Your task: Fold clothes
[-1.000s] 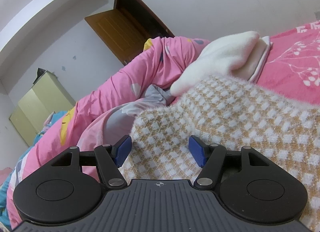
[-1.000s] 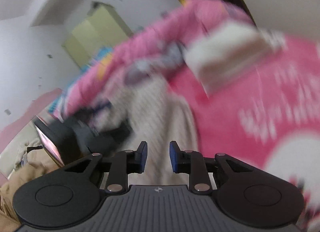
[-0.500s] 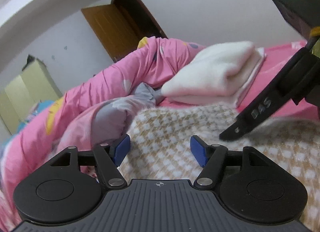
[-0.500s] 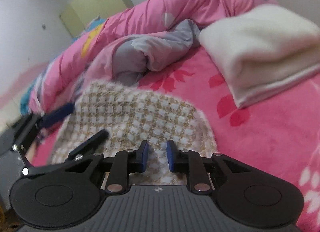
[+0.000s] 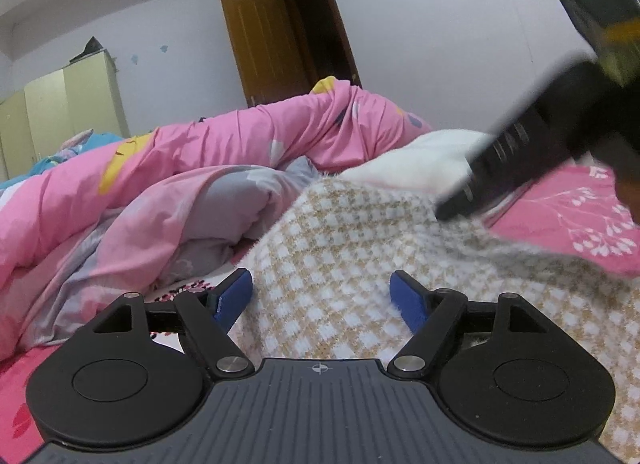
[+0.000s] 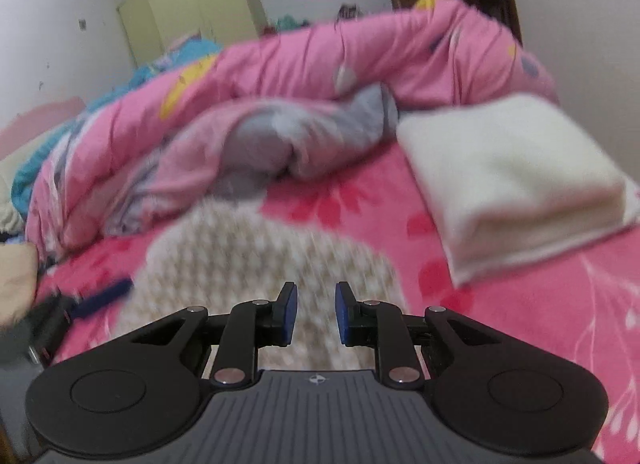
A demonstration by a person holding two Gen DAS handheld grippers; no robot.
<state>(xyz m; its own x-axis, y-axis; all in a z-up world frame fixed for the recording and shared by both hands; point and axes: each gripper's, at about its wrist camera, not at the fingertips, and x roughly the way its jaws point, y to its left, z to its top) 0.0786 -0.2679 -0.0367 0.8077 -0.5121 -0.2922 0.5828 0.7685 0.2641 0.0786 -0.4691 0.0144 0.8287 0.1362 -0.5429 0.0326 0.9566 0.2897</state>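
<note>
- While one cream garment (image 6: 516, 168) already lies folded into a neat block on the pink bedsheet (image 6: 552, 316), the checked knit garment (image 5: 344, 248) is not yet finished, so by my reading the task is somewhere in its middle.
- That checked knit lies on the sheet in front of both tools, near the folded block and just beside the rumpled pink duvet (image 5: 168, 184); in the blurred right wrist view it seems a rounded, partly gathered heap, though I cannot tell how many folds it has.
- The left gripper (image 5: 320, 300) has its jaws opening wide, with the knit's edge lying between them and neither pad pressing on it.
- The right gripper (image 6: 312, 312) stands narrow over the knit's near edge, a gap showing between its pads and nothing held.
- What remains, I judge, is to take the knit's edges, finish its fold and set it by the cream block.
</note>
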